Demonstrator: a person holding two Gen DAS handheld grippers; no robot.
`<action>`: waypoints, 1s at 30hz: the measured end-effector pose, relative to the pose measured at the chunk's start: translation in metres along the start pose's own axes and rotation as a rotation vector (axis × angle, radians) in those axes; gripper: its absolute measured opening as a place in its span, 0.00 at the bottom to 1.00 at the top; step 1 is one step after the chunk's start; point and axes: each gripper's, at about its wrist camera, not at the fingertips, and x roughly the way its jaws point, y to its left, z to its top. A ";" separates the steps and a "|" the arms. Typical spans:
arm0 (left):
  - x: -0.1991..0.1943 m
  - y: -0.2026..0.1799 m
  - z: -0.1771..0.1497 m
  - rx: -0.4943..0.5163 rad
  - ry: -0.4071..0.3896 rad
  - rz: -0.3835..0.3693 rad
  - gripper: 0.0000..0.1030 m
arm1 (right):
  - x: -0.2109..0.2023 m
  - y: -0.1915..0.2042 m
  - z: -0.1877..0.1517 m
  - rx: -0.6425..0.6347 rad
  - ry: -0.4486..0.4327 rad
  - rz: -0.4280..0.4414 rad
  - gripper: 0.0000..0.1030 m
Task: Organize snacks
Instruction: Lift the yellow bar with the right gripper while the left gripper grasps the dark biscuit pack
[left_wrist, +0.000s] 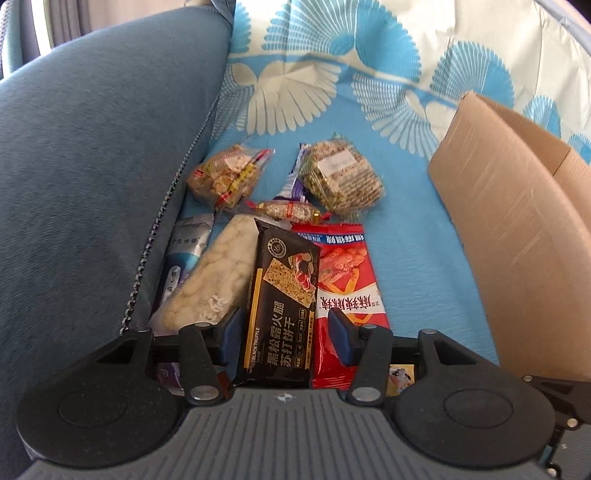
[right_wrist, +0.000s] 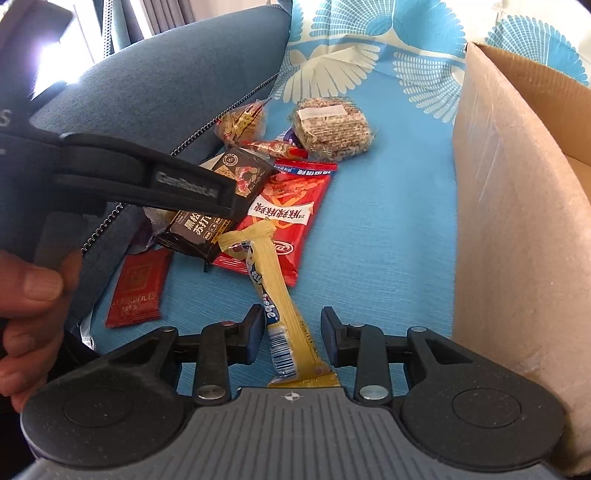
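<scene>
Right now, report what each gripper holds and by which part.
Right gripper: nothing; the yellow stick lies loose between its fingers. Left gripper: fingers flank the black cracker packet low down, but a grip cannot be told.

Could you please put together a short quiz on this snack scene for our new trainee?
1. True or false: in the right wrist view, the cardboard box stands left of the red snack packet.
2. Which thing lies between the fingers of the left gripper? A) the red snack packet B) the black cracker packet C) the cardboard box
3. In a few words: what lies between the fingers of the right gripper, and do both pads press on it?

Key: 1. False, it stands to the right. 2. B. 3. The yellow snack stick; no, the jaws stand open around it.
</scene>
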 end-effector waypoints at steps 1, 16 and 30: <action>0.003 0.000 0.000 0.002 0.006 -0.001 0.54 | 0.000 0.000 0.000 -0.003 -0.001 -0.002 0.33; -0.023 0.012 -0.004 -0.047 -0.064 -0.098 0.15 | -0.012 0.004 -0.007 0.000 -0.052 -0.007 0.17; -0.050 0.040 -0.028 -0.256 0.074 -0.158 0.22 | -0.019 0.000 -0.015 0.054 0.007 0.025 0.23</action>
